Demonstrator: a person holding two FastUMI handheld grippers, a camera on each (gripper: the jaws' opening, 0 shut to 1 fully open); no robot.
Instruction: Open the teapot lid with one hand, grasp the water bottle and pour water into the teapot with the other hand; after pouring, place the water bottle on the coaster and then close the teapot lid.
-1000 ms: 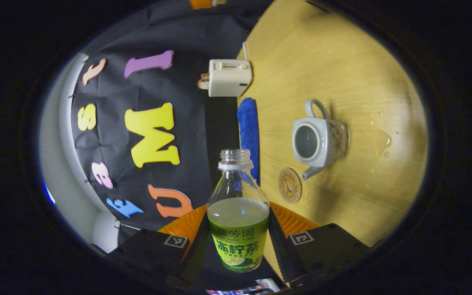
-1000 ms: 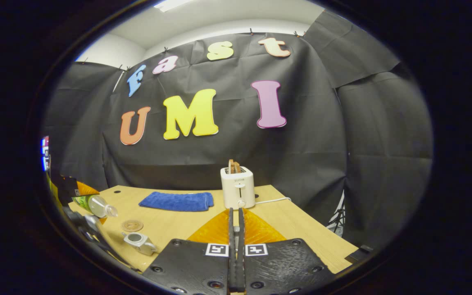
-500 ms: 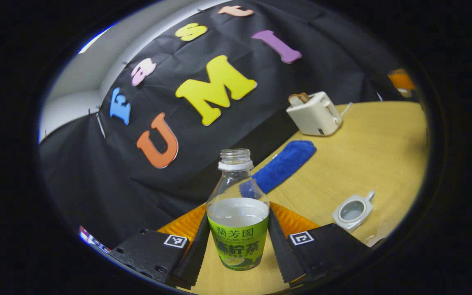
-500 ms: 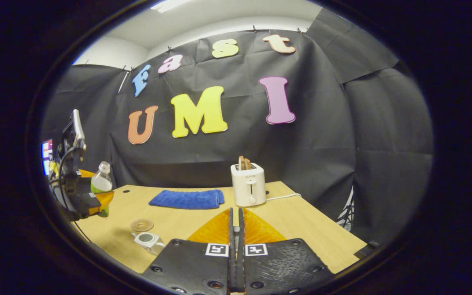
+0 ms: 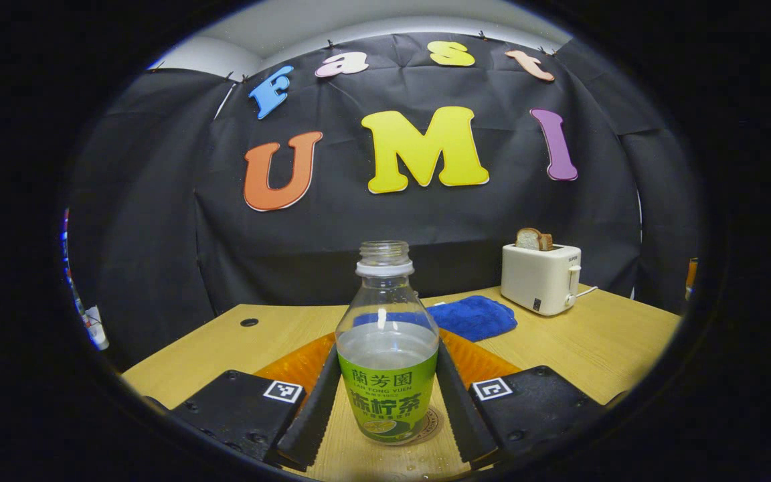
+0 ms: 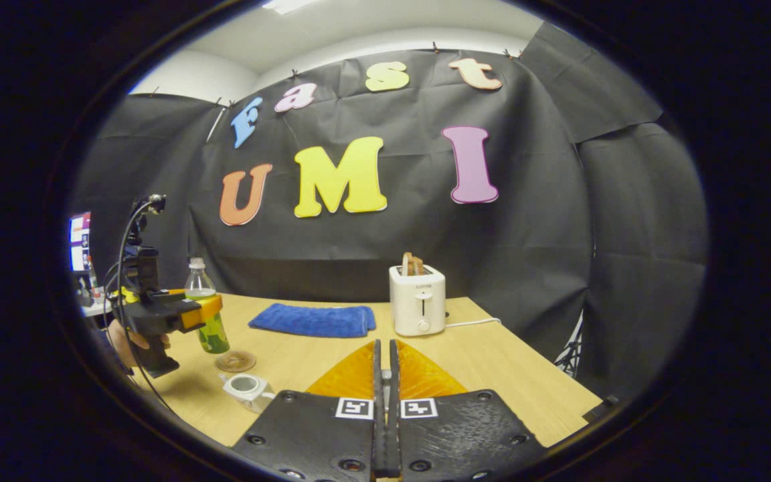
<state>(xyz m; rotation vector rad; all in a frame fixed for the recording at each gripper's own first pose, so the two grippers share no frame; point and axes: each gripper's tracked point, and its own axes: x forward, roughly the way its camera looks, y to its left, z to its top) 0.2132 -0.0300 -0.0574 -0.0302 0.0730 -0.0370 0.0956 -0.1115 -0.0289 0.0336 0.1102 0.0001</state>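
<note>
The fingers of the left gripper (image 5: pixel 387 418) are clamped on the green-labelled lower body of the water bottle (image 5: pixel 387 348), one on each side, and hold it upright just above the coaster (image 5: pixel 430 423), whose rim peeks out beside the bottle's base in the left gripper view; the fingers of the right gripper (image 6: pixel 385 402) are pressed together with nothing visible between them, and where the lid is I cannot tell. On the tabletop (image 6: pixel 492 375), the right gripper view shows the bottle (image 6: pixel 206 314) in the left gripper (image 6: pixel 188 313) at the far left, a hand (image 6: pixel 130 338) behind it, the coaster (image 6: pixel 235 361) just beneath and a little nearer, and the teapot (image 6: pixel 246 388) nearer still, its mouth open. The main risk, as I judge it, lies in the set-down: the bottle is tall, narrow-necked, uncapped and roughly half full, so landing it half on the coaster's edge or letting go while it leans could tip it and spill liquid across the wood. Drops near the coaster suggest a wet, slick surface. The teapot stands close, so a careless withdrawal could knock it. The bottle itself is clear plastic with a white neck ring, the liquid line level with the top of the label. A blue cloth (image 6: pixel 312 320) and a toaster (image 6: pixel 417 308) sit farther back, well apart.
</note>
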